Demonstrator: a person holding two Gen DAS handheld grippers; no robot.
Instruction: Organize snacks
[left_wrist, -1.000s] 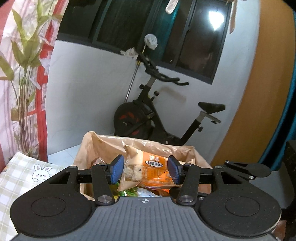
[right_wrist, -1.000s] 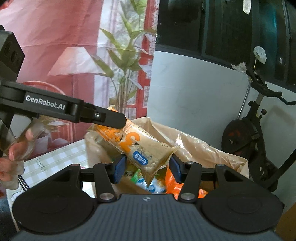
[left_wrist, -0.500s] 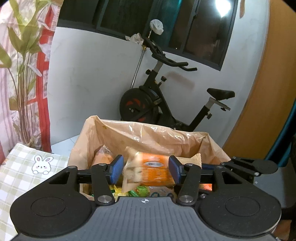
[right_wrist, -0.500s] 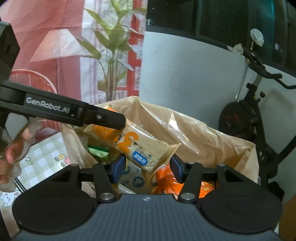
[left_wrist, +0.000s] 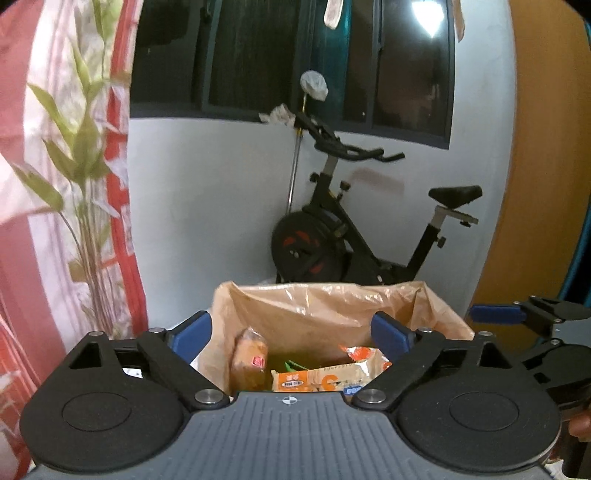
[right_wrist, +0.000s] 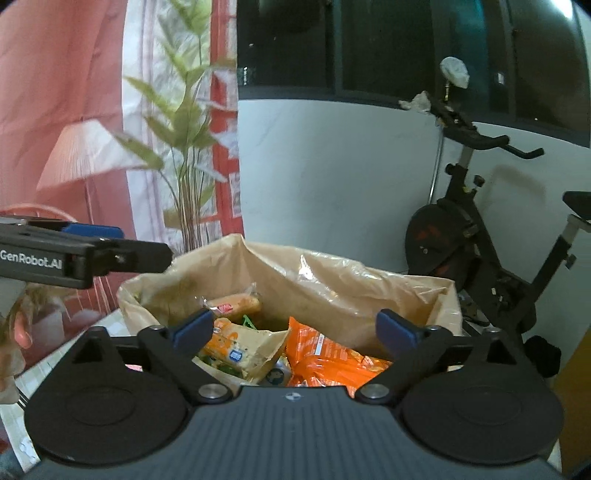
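Observation:
A bin lined with a tan plastic bag (left_wrist: 317, 314) holds several snack packs. In the left wrist view my left gripper (left_wrist: 291, 334) is open and empty above the bin; an orange-and-tan cracker pack (left_wrist: 328, 376) and a bread pack (left_wrist: 249, 354) lie inside. In the right wrist view my right gripper (right_wrist: 295, 326) is open and empty over the same bag (right_wrist: 332, 280). The cracker pack (right_wrist: 240, 350) lies in it beside an orange pack (right_wrist: 328, 358). My left gripper (right_wrist: 92, 243) shows at the left of that view.
An exercise bike (left_wrist: 351, 236) stands behind the bin against a white wall. A plant (right_wrist: 184, 155) and a red curtain are at the left. A checked tablecloth (right_wrist: 33, 373) lies at the lower left. An orange panel (left_wrist: 535, 184) is at the right.
Both grippers have opened and the cracker pack held by both has dropped into the bag. Both grippers have risen a little.

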